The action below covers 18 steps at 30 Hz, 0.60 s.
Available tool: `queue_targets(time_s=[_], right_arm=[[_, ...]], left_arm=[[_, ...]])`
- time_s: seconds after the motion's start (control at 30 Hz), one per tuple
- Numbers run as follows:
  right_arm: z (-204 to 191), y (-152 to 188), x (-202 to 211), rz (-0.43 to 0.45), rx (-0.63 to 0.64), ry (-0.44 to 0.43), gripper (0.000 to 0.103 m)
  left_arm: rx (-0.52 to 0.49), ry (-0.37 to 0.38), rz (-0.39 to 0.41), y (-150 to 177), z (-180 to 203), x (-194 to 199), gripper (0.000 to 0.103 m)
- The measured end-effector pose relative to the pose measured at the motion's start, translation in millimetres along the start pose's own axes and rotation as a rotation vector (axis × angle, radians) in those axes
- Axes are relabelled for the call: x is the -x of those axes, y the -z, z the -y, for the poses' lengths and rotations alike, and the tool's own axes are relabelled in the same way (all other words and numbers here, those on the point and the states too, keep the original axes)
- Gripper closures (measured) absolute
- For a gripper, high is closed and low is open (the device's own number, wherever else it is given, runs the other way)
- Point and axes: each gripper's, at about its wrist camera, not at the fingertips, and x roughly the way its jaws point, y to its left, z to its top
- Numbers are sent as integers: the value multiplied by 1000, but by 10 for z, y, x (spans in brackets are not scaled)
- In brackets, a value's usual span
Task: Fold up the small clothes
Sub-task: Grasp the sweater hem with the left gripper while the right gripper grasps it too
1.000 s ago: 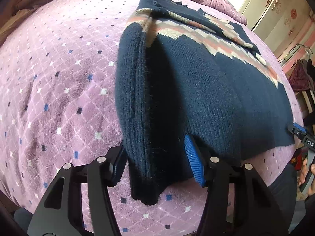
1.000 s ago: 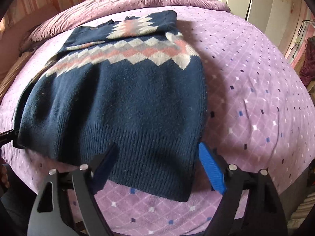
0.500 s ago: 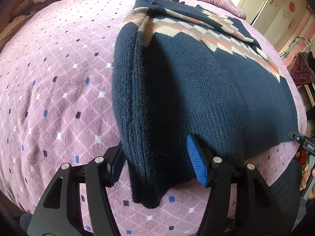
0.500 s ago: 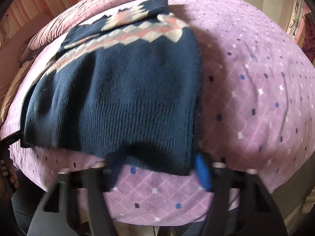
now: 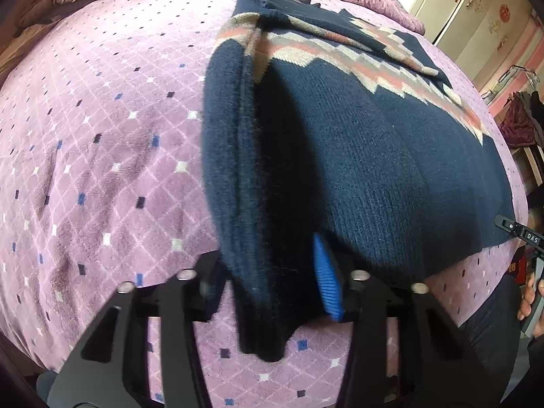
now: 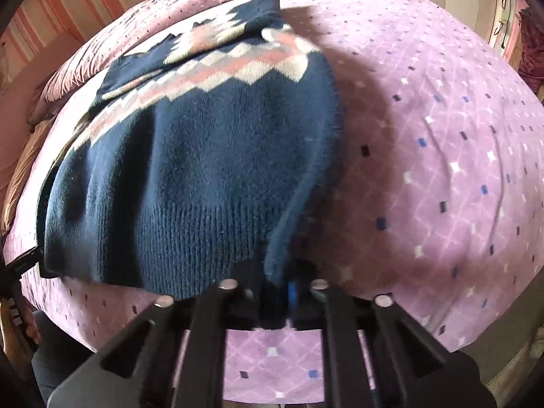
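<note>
Navy knitted sweater (image 5: 357,156) runs lengthwise toward frame top on purple bed (image 5: 102,153); right gripper (image 6: 277,297) clenches hem corner, left gripper (image 5: 268,282) straddles opposite corner, jaws unclosed.

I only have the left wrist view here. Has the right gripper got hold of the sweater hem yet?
Observer: Yes. In the right wrist view the right gripper is shut on the navy sweater, pinching its near right hem corner.
Operator: Is that corner lying flat?
Observer: No, it rises off the purple bedspread as a raised ridge running into the jaws.
Operator: And what's beyond the bed on that far left side?
Observer: A wall with pink stripes, which your view does not show.
</note>
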Motion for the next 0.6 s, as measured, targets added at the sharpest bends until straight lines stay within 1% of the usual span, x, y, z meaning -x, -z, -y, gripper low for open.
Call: queue_targets(time_s=[0.07,0.17,0.3,0.4,0.53,0.6], right_arm=[[-20,-8,46,7,36,10,94],[-73,-14,120,23,100,24,95],[-162,-74,264,56,159,19,95],[-178,-127,351,82,173,16,95],[-235,-281,495,144,180,2,95],[-298,-375,493,162,204,14,95]], left_arm=[[13,15,-4,-13,-57,19,79],[23,29,-7,-30,-136,59,90],[-38,-37,9,-77,-91,184,92],[-30,-46,38,-151,-138,284,93],[4,-32,82,-274,-222,410,93],[-11,-37,95,-347,-210,429,94]])
